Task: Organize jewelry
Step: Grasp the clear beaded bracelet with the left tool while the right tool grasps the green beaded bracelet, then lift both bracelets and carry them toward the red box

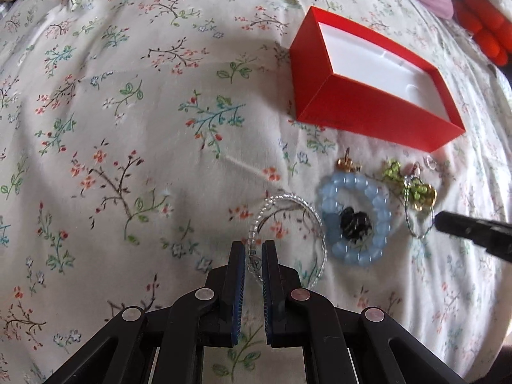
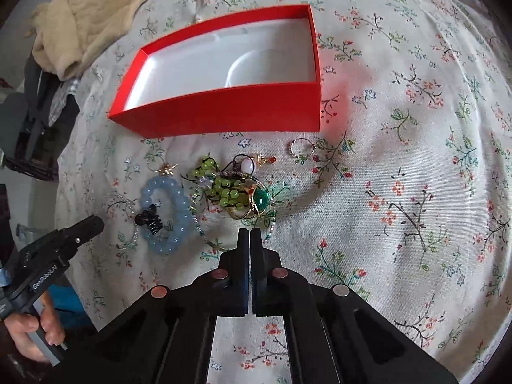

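An open red box (image 1: 368,112) (image 2: 224,112) with a white, empty inside lies on the floral sheet. In front of it lies a pile of jewelry: a clear bead bangle (image 1: 288,201) (image 2: 123,200), a pale blue bead bracelet (image 1: 355,217) (image 2: 166,214) around a black clip (image 1: 355,225), green beads with a gold ring and green stone (image 2: 236,196), and a small ring (image 2: 300,148). My left gripper (image 1: 253,249) has its jaws narrowly apart around the near rim of the clear bangle. My right gripper (image 2: 249,235) is shut and empty, just short of the pile.
A beige blanket (image 2: 96,9) lies at the far left of the right wrist view. Orange and pink fabric (image 1: 480,22) lies beyond the box. The bed edge drops off at left (image 2: 38,147). Open sheet lies to the right (image 2: 416,192).
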The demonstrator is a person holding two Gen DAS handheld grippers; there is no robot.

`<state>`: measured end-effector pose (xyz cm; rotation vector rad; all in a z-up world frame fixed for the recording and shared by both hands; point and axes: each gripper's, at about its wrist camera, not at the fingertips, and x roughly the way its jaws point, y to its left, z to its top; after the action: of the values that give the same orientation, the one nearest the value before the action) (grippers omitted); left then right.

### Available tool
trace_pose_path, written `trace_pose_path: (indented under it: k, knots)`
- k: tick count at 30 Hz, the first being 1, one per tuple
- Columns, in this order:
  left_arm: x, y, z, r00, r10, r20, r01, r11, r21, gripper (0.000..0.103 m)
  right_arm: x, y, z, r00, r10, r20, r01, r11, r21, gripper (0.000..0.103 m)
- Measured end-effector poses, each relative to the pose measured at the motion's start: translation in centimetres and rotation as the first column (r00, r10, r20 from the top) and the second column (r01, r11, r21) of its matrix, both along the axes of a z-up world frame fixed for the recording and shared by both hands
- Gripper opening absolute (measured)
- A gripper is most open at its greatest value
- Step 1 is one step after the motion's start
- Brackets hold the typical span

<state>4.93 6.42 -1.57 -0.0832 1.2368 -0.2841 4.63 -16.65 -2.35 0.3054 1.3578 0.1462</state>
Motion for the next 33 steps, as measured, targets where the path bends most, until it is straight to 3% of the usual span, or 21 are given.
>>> trace_pose_path:
  k: [8, 10, 11, 12, 13, 14, 15, 16, 22, 25, 26, 33]
  knots:
    - [-1.7, 1.1, -0.8, 0.999, -0.033, -0.025, 0.034, 0.999, 0.010, 0.005, -2.2, -1.5, 2.1, 0.999, 0.006, 0.052, -0.006, 1.000, 0.006, 0.000]
    - [-2.1, 1.3, -0.8, 0.999, -0.038, -0.011, 0.038, 0.999, 0.011, 0.007, -2.5, -2.4, 2.0, 0.999, -0.022, 0.044, 0.021, 0.999, 0.034, 0.005]
    - [-2.2, 1.3, -0.8, 0.999, -0.039, -0.006, 0.039, 0.999, 0.010, 0.014, -2.4, -2.7, 1.8, 0.999, -0.036, 0.032, 0.035, 0.998, 0.049, 0.005]
    - [-2.2, 1.4, -0.8, 0.999, -0.040, -0.001, 0.040, 0.999, 0.012, 0.019, -2.3, -2.9, 1.6, 0.998, -0.051, 0.023, 0.049, 0.997, 0.063, 0.015]
    - [-2.2, 1.5, -0.8, 0.999, -0.036, 0.009, 0.036, 0.999, 0.019, 0.036, -2.1, -3.1, 1.4, 0.998, -0.068, 0.017, 0.067, 0.995, 0.074, 0.024]
    - [-2.1, 1.5, -0.7, 0.999, -0.028, 0.018, 0.027, 0.999, 0.032, 0.050, -1.9, -3.1, 1.3, 0.997, -0.078, 0.017, 0.077, 0.994, 0.076, 0.043]
    - [-2.2, 1.7, -0.6, 0.999, -0.017, 0.037, 0.014, 0.998, 0.056, 0.052, -1.8, -3.1, 1.1, 0.996, -0.087, 0.018, 0.085, 0.994, 0.071, 0.056]
    - [-2.1, 1.8, -0.6, 0.999, -0.015, 0.044, 0.013, 0.998, 0.064, 0.052, -1.6, -3.0, 1.0, 0.996, -0.091, 0.020, 0.090, 0.994, 0.064, 0.057]
    - [-1.6, 1.6, -1.3, 0.999, -0.033, 0.042, 0.030, 0.997, 0.078, 0.053, 0.0, -0.3, -1.0, 0.999, -0.043, -0.010, 0.043, 0.999, -0.032, 0.053]
    - [-1.7, 0.8, -1.4, 0.997, -0.058, 0.049, 0.053, 0.993, 0.102, 0.058, 0.3, 1.5, -1.5, 0.999, 0.036, 0.014, -0.034, 0.990, -0.136, 0.011]
    - [-1.8, 0.6, -1.4, 0.996, -0.066, 0.053, 0.060, 0.992, 0.107, 0.060, 0.2, 1.9, -1.5, 0.997, 0.070, 0.023, -0.065, 0.985, -0.158, 0.006]
    - [-2.5, 0.4, -1.0, 0.993, -0.104, 0.060, 0.098, 0.991, 0.092, 0.060, -1.6, 1.0, 0.5, 0.993, 0.106, 0.054, -0.097, 0.985, -0.145, 0.004]
